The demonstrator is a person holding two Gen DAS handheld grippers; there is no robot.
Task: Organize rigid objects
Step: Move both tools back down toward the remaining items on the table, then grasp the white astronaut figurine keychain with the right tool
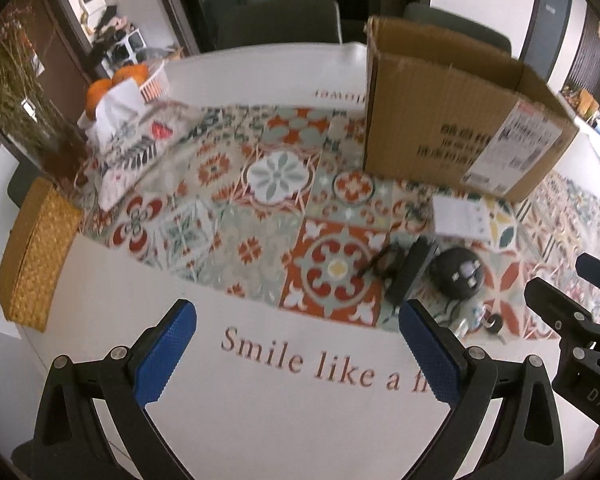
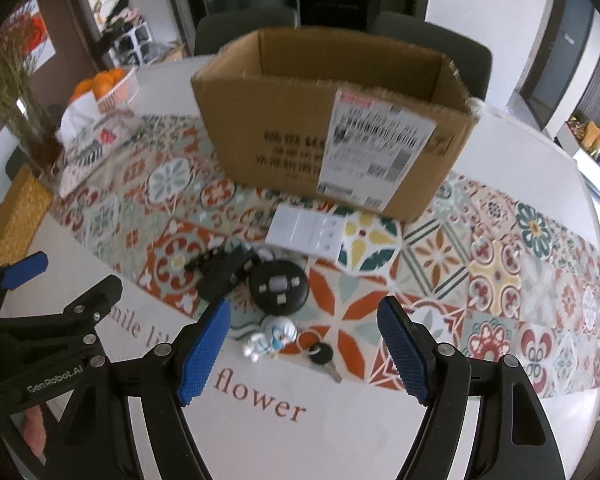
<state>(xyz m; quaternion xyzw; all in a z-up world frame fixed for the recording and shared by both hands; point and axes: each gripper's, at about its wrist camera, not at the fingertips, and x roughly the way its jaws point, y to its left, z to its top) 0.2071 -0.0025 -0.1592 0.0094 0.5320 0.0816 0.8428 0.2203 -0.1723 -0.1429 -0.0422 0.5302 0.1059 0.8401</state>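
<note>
An open cardboard box (image 2: 332, 128) stands on the patterned table runner; it also shows in the left wrist view (image 1: 452, 120). In front of it lie a white switch panel (image 2: 308, 230), a black rectangular object (image 2: 224, 268), a round black device (image 2: 279, 286), a small white-blue figurine (image 2: 270, 338) and a key (image 2: 324, 358). My right gripper (image 2: 304, 354) is open and empty, just in front of the figurine and key. My left gripper (image 1: 298, 354) is open and empty, above the white table to the left of the objects (image 1: 456, 272).
A tissue box (image 1: 116, 120), a basket of oranges (image 1: 140, 80), a vase with dried stems (image 1: 28, 112) and a woven yellow box (image 1: 36, 256) stand at the left. Chairs (image 2: 244, 32) stand behind the table. The table edge curves at the right (image 2: 596, 208).
</note>
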